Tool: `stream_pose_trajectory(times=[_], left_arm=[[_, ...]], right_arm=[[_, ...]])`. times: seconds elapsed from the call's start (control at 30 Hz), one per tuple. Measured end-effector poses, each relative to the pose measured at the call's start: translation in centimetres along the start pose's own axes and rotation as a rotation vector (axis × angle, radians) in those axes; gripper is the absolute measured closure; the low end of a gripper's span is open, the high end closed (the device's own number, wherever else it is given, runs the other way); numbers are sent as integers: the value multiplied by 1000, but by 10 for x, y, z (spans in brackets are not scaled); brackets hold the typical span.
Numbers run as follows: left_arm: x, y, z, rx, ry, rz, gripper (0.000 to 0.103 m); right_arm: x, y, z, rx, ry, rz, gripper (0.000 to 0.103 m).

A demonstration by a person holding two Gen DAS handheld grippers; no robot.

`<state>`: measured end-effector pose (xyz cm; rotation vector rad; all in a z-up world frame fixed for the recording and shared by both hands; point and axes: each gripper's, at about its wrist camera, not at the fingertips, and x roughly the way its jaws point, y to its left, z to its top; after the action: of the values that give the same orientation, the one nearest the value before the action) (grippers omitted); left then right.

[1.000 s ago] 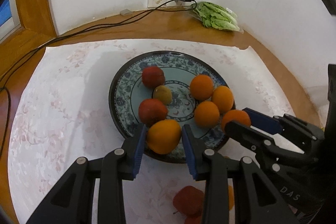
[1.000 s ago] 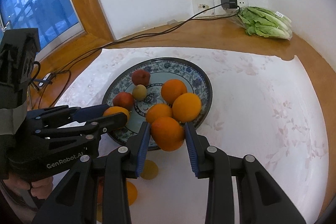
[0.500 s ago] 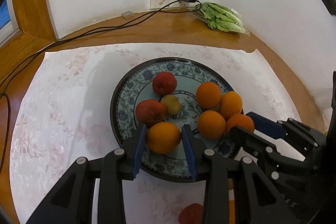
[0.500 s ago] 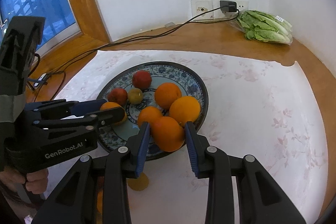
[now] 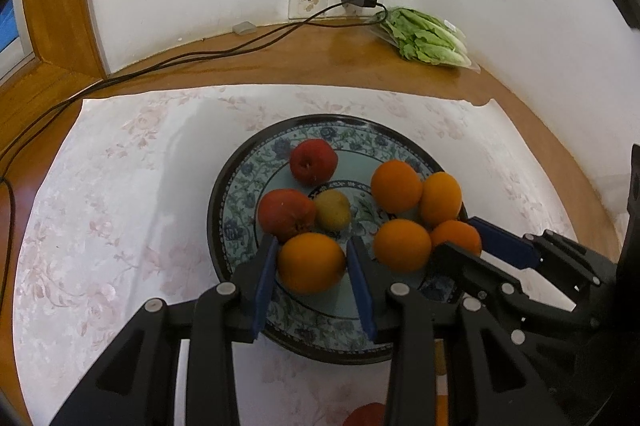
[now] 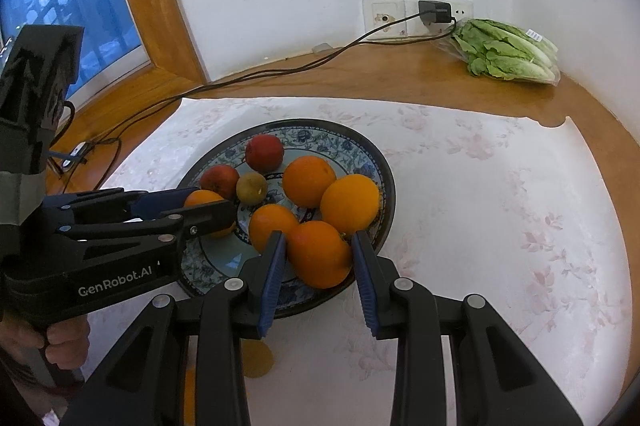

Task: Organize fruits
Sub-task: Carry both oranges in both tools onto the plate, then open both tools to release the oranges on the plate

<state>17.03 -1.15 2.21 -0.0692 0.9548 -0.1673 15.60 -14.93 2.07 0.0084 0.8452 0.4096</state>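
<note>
The left tongs are closed on an orange at lower centre of the left view, over the near part of the patterned plate on the table; the right tongs clamp a second orange at lower centre of their view, at the plate's near rim. Both fruits look firm, round and smooth-skinned, moderately heavy, likely to roll or slip, so a hold across the widest middle suits them. Their skin is evenly bright orange, without visible blemish.
</note>
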Motion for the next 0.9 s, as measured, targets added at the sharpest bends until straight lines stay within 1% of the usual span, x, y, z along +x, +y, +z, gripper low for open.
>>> stream_pose_trajectory(times=[0.13, 0.27, 0.37, 0.43, 0.53, 0.7, 0.9], left_arm=[[4, 1, -2, -2, 14, 1, 65], [6, -1, -5, 10, 7, 31, 63], [5, -1, -6, 11, 5, 30, 57], [3, 0, -6, 2, 7, 26, 51], [-2, 1, -6, -3, 5, 23, 48], [-16, 4, -8, -18, -7, 5, 46], [-32, 6, -14, -37, -2, -3, 45]], right_arm=[[1, -1, 0, -1, 4, -1, 68], [1, -2, 2, 6, 5, 3, 67], [1, -1, 2, 10, 7, 7, 65], [0, -1, 2, 13, 6, 13, 60], [-3, 0, 1, 20, 2, 15, 58], [-10, 1, 0, 32, -6, 20, 57], [-25, 2, -2, 52, -22, 33, 57]])
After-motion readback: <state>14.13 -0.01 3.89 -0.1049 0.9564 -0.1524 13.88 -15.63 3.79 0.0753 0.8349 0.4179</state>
